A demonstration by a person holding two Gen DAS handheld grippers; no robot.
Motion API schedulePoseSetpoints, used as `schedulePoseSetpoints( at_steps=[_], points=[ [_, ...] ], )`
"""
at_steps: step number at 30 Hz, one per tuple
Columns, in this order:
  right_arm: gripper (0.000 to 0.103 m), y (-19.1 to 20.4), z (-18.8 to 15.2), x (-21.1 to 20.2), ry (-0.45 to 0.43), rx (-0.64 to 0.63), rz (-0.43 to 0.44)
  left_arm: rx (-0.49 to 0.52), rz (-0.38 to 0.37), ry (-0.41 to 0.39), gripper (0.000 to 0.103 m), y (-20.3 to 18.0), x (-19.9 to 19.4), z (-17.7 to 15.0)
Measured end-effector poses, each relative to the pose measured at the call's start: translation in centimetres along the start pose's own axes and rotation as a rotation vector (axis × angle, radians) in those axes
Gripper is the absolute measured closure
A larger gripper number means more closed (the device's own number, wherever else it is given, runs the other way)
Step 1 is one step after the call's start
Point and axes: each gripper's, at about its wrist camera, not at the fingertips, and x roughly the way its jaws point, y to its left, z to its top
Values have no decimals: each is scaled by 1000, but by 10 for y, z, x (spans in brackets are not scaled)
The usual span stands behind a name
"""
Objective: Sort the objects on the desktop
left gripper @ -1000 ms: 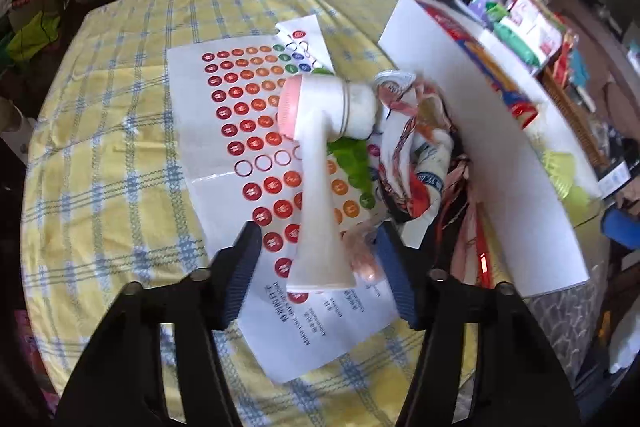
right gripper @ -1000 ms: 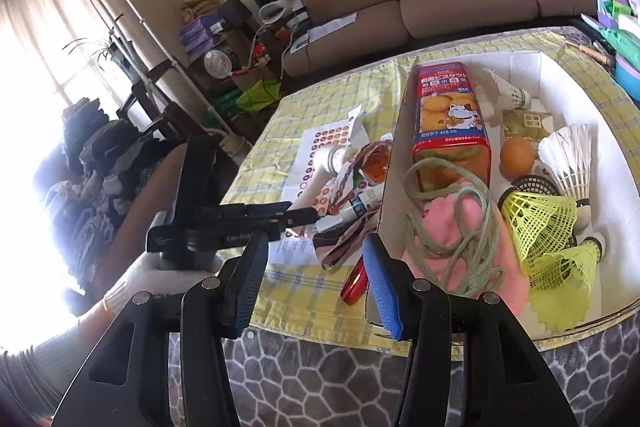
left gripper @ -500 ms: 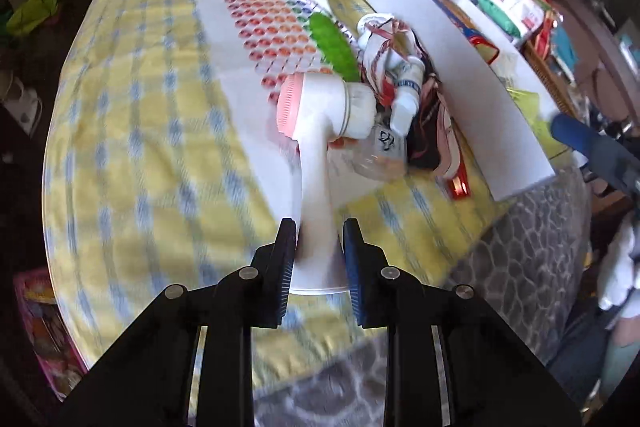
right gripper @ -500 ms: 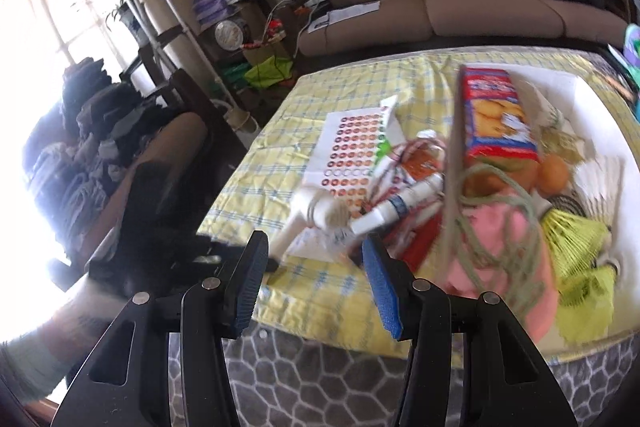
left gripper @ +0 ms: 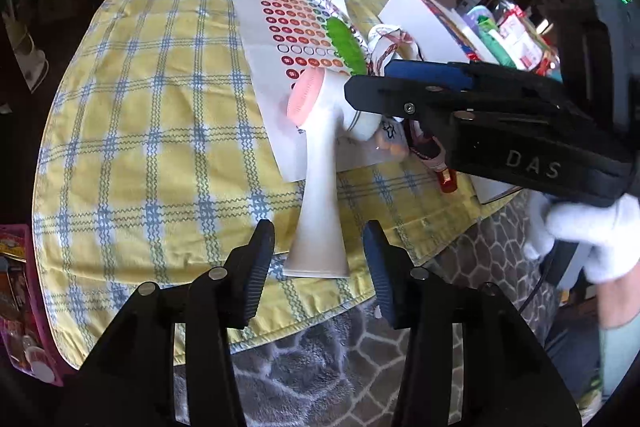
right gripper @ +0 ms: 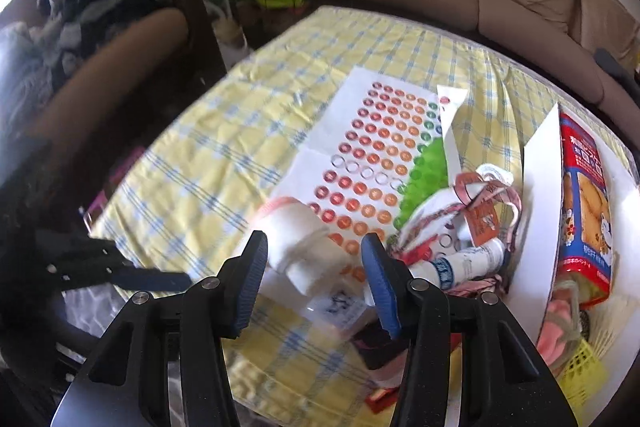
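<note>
Face brush lies handle-first toward the wide-open left gripper; right gripper, also wide, brackets its head.

Black left gripper with blue pads, silver screws; white glove.

Right gripper hides brush head; biscuit box cut off.

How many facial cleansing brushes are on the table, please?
1. The white brush lies on the yellow tablecloth, handle between the open left gripper, head between the open right gripper. The clutter pile may hide others.
</note>
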Motion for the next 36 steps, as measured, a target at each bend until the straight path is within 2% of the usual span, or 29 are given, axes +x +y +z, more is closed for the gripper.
schedulePoseSetpoints(
  at_steps=[4,10,16,18,21,24,29,33,36],
  points=[
    [53,1,-5,0,21,-87,-70,31,32,1,61,-2,1,1],
    [53,15,-6,12,64,-164,-92,57,60,7,61,-6,2,0],
    [55,22,-7,25,109,-253,-102,50,48,5,64,-5,1,-2],
    [55,27,-7,28,116,-290,-109,49,52,2,69,-4,1,-1],
    [57,34,-5,35,134,-346,-109,4,8,0,71,4,1,1],
    [61,34,-5,37,140,-334,-95,9,3,6,76,5,1,3],
    [62,29,-6,32,135,-287,-91,8,0,-3,76,4,0,3],
    [66,31,-5,18,108,-273,-114,9,-8,-16,77,3,-6,5],
    [66,32,-3,-4,71,-262,-135,2,-42,-37,77,2,-15,8]
  ],
)
